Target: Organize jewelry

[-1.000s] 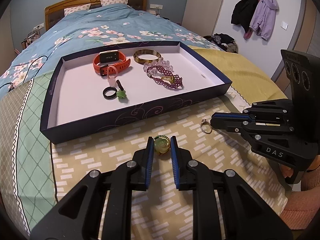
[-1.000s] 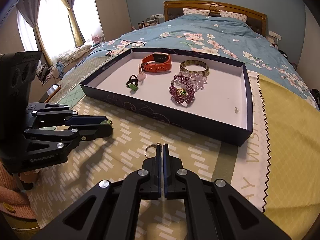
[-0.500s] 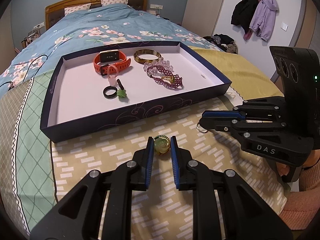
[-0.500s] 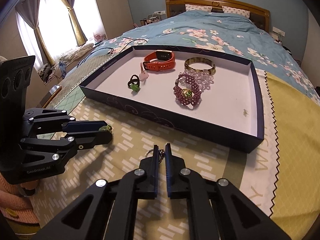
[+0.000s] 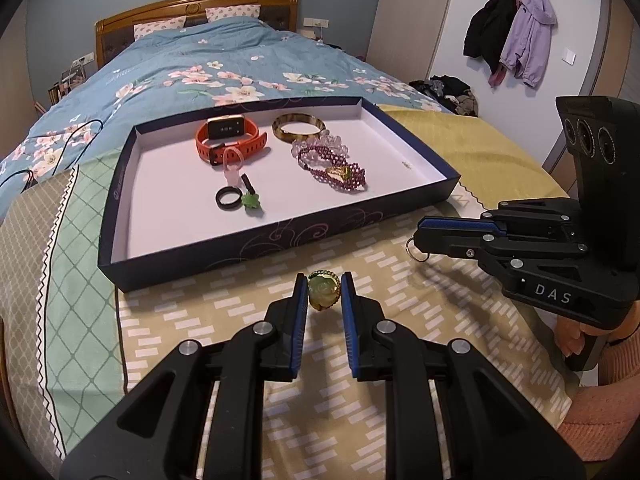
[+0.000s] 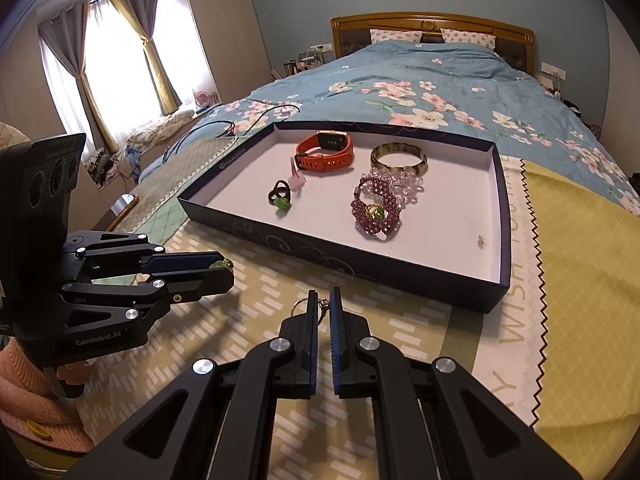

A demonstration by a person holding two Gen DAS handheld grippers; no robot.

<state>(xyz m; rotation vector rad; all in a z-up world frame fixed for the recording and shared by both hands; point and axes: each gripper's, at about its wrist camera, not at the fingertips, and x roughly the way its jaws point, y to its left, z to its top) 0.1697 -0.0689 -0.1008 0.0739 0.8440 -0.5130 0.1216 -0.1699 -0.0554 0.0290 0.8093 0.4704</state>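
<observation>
Tools both loaded: our left tool [image 5: 323, 294] clamps green-stone ring [image 5: 322, 290], right tool [image 6: 321, 309] pinches thin ring [image 6: 301, 305]; we hold both just short of tray [image 5: 280, 234], ready for drop-in

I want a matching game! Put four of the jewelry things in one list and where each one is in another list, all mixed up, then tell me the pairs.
Things:
1. green flower ring
2. silver ring
3. orange watch
4. purple beaded bracelet

Places:
A. in the tray, at the back, nearest the headboard
B. between the left gripper jaws
C. in the tray, in front of the clear beads
D. at the right gripper tips

Pairs: 1-B, 2-D, 3-A, 4-C
</observation>
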